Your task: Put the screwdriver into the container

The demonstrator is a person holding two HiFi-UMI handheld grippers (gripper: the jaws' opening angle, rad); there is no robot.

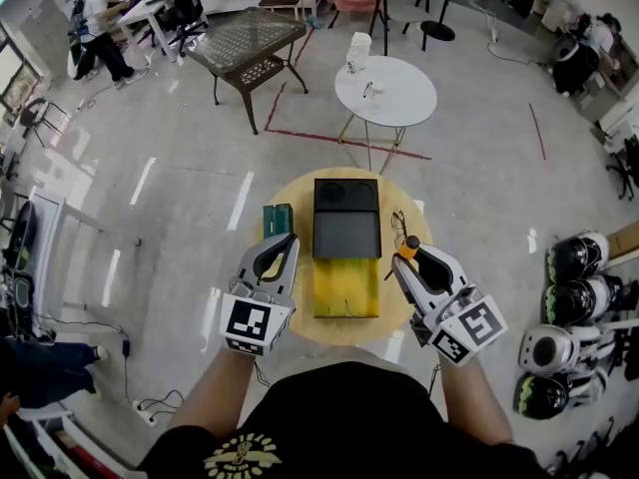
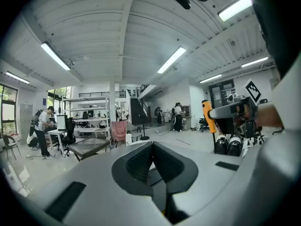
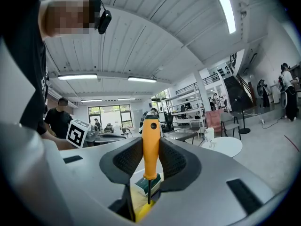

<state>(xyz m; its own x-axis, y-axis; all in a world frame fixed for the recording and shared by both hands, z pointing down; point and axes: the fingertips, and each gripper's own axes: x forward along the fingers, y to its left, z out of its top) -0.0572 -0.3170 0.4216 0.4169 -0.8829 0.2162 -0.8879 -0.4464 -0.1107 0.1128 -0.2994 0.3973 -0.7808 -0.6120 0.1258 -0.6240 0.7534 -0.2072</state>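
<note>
Screwdriver [image 3: 150, 147] clamped upright in right gripper [image 1: 407, 261], tip down, likely for lowering into container [image 1: 345, 233] at left; left gripper [image 1: 283, 243] closed, empty.

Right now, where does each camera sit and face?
Head view: on the person's head, steeply down at the round table; both forearms show.
Left gripper view: on the left gripper, across the room along shut, empty jaws.
Right gripper view: on the right gripper, jaws shut on the screwdriver; torso at left.
All show the screwdriver.

Left tool [image 1: 283, 239] jaws together; right tool [image 1: 407, 254] clamped.
</note>
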